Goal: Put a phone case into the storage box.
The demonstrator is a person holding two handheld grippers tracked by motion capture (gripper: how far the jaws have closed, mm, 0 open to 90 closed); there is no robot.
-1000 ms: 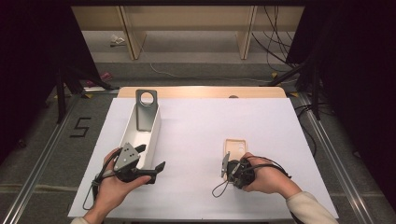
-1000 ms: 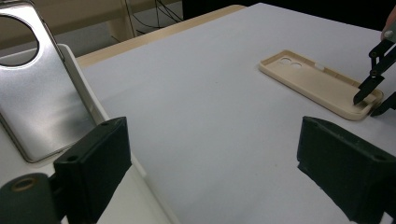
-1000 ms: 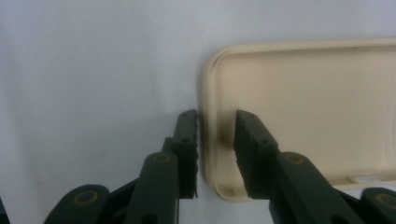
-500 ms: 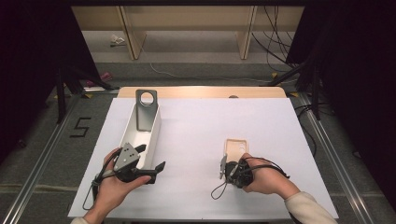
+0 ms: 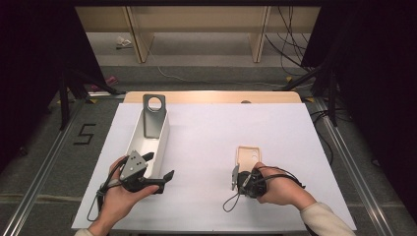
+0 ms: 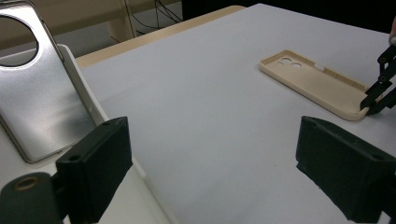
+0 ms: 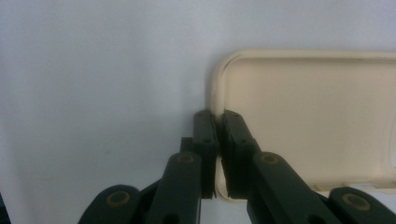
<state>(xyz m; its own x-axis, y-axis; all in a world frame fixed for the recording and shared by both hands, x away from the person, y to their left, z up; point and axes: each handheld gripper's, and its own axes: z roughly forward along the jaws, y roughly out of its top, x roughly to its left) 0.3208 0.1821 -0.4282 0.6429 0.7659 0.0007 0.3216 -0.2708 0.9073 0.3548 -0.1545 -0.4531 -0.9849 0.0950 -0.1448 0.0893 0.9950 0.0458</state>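
Grasp step: right gripper (image 7: 218, 140) jaws just closed onto the rim of the case (image 5: 248, 156), flat on the table (image 5: 206, 132). Left gripper (image 6: 224, 172) held open. Lift needed next.

One sign can be read: a dark numeral "5" (image 5: 85, 133) marked on the grey floor (image 5: 39, 147), beside the metal rail at the table's left, at about nine o'clock from the white table sheet (image 5: 221, 137) in the high view. Nothing legible stands on the cream phone case (image 5: 248, 155), on the silver phone back (image 5: 153, 118) leaning in the white tray (image 5: 137, 142), or on either gripper.
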